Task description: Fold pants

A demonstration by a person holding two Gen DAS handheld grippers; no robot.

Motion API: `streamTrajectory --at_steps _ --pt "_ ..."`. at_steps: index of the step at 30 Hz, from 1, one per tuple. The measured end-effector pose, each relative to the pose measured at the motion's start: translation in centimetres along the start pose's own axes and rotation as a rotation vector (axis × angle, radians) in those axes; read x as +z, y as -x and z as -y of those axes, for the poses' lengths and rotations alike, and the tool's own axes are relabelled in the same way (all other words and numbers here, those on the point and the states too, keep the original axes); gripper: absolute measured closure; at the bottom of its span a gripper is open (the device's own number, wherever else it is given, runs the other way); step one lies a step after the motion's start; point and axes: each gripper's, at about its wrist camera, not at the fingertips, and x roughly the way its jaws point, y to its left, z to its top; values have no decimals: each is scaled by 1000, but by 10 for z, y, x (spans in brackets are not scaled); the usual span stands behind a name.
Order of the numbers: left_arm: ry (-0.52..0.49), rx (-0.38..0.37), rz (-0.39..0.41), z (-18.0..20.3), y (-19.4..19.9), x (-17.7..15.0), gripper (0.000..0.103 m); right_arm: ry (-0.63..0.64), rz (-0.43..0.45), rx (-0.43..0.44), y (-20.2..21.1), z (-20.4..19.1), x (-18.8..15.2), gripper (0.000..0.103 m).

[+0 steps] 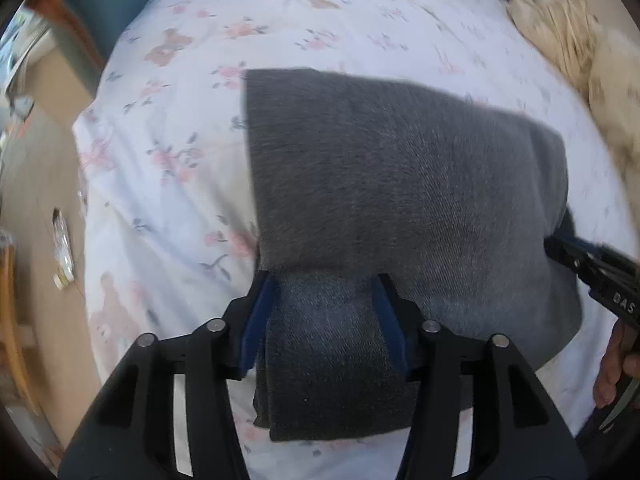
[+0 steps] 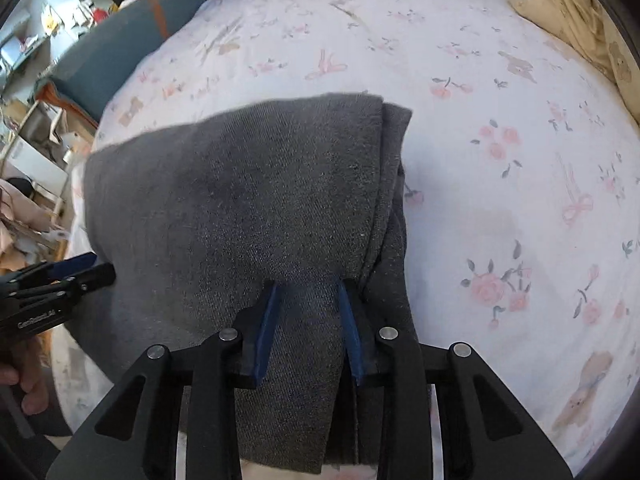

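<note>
Both tongs part-open astride the grey pants (image 1: 400,184) at frame centre on the floral bed sheet (image 1: 168,168), left gripper (image 1: 326,312) and right gripper (image 2: 308,320) gripping nothing; risk: withdrawing pads snag cloth, dragging fold open

Illumination is bright, diffuse daylight in both views. The floral bedsheet (image 1: 340,20) approaches overexposure toward the top of the left wrist frame. The gray pants (image 1: 400,168) render mid-tone, with the weave resolved at center frame and smeared by motion blur toward the upper left edge. A soft shadow lies on the sheet right of the pants in the right wrist view. Fisheye distortion bows the bed outline into a dome; a dark vignette rings every corner. Peripheral content, including the cream blanket (image 1: 568,40) at upper right, is blurred. Room clutter at the left margin is compressed and indistinct.
</note>
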Motion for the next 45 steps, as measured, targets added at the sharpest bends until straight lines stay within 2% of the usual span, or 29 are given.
streamTrajectory --at_steps 1,3,4,5,7,9,11,13,14,17,19,21,22,24,26,27,28,29,30,32,35,39,45 --pt "37 -5 25 -8 6 1 44 -17 11 37 7 3 1 66" --pt "129 4 102 -24 21 0 10 -80 58 113 23 19 2 47" --pt "155 11 127 -30 25 0 2 -120 74 129 28 29 2 20" --pt "184 14 149 -37 26 0 1 -168 83 142 30 40 2 2" --pt "209 -42 94 -44 12 4 0 -245 85 163 26 57 2 1" --pt "218 -128 -11 -45 -12 4 0 -293 25 205 8 69 2 1" --pt "225 -200 -57 -44 -26 3 0 -306 -49 250 -17 73 0 1" --pt "229 -257 -90 -44 -36 2 0 -287 -68 269 -29 73 -5 0" --pt "231 -265 -91 -43 -36 2 0 -259 -55 273 -28 70 -6 0" --pt "216 -278 -87 -40 -37 2 1 -267 -84 364 -29 66 -3 0" --pt "185 -310 -98 -33 -35 2 12 -229 -115 417 -31 54 -3 1" --pt "152 -299 -100 -27 -36 5 18 -116 -126 320 -34 31 -5 2" --pt "143 -295 -96 -26 -34 4 19 -97 -119 306 -35 26 -6 2" --pt "143 -303 -91 -27 -34 4 33 -105 -104 293 -37 21 -6 4" --pt "113 -294 -78 -24 -30 4 46 -102 -97 318 -38 16 -5 33" --pt "100 -289 -70 -22 -27 5 53 -100 -93 330 -36 12 -6 39" --pt "91 -282 -63 -21 -24 5 58 -90 -86 335 -33 9 -7 50" --pt "83 -273 -52 -20 -21 6 68 -63 -70 326 -28 4 -6 56" --pt "77 -269 -39 -21 -17 7 74 -56 -57 324 -24 2 -6 58" --pt "75 -269 -20 -21 -10 7 77 -70 -40 341 -19 6 -6 68" --pt "57 -258 1 -18 -6 6 79 -81 -5 358 -11 9 -4 74" --pt "62 -261 17 -20 -1 5 80 -60 29 362 -4 1 -3 75" --pt "65 -264 -21 -20 -10 9 80 -120 -23 378 -18 15 -8 74"
